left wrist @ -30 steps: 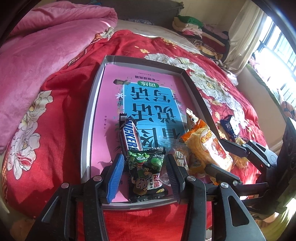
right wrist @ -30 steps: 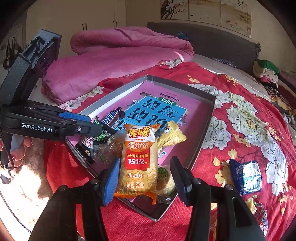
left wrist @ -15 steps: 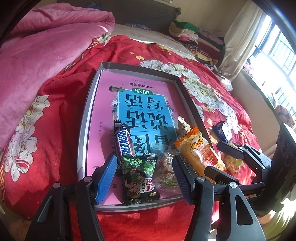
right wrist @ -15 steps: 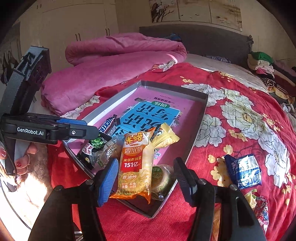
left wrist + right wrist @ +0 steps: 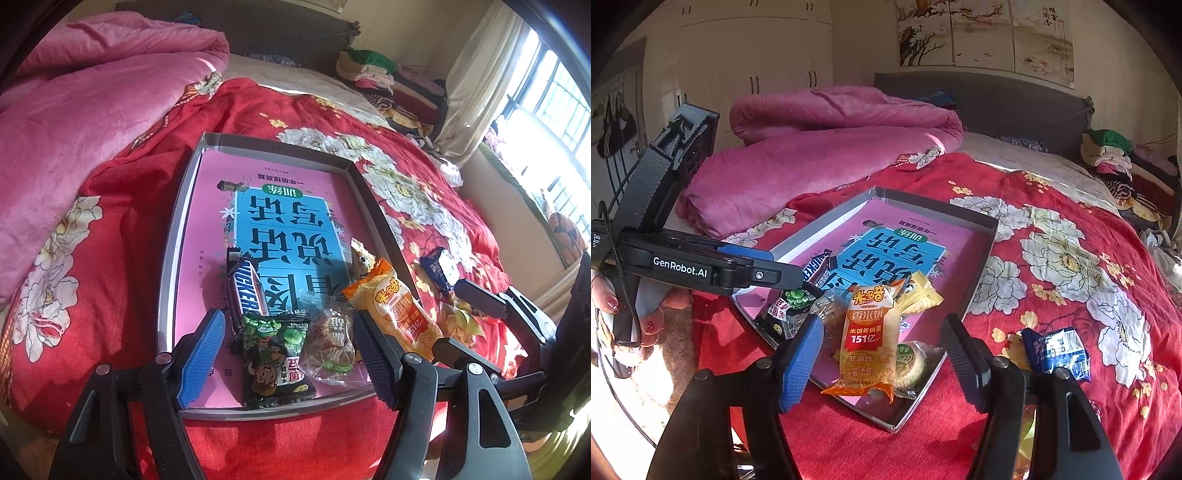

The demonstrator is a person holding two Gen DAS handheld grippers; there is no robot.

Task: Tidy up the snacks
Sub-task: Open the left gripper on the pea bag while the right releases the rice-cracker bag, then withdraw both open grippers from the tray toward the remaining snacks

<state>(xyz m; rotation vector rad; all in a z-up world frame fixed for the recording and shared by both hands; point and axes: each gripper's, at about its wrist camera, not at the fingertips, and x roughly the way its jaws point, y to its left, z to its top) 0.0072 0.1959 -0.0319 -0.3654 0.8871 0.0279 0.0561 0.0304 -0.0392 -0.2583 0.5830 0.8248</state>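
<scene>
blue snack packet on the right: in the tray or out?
Out. The blue packet lies on the red bedspread, apart from the tray's rim; the left wrist view shows the same.

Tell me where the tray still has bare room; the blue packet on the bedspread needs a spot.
The tray's far half is free, from the Snickers bar to the far rim, plus the strip along its left wall. The near end is crowded: green pea packet, orange rice cracker pack, others.
</scene>
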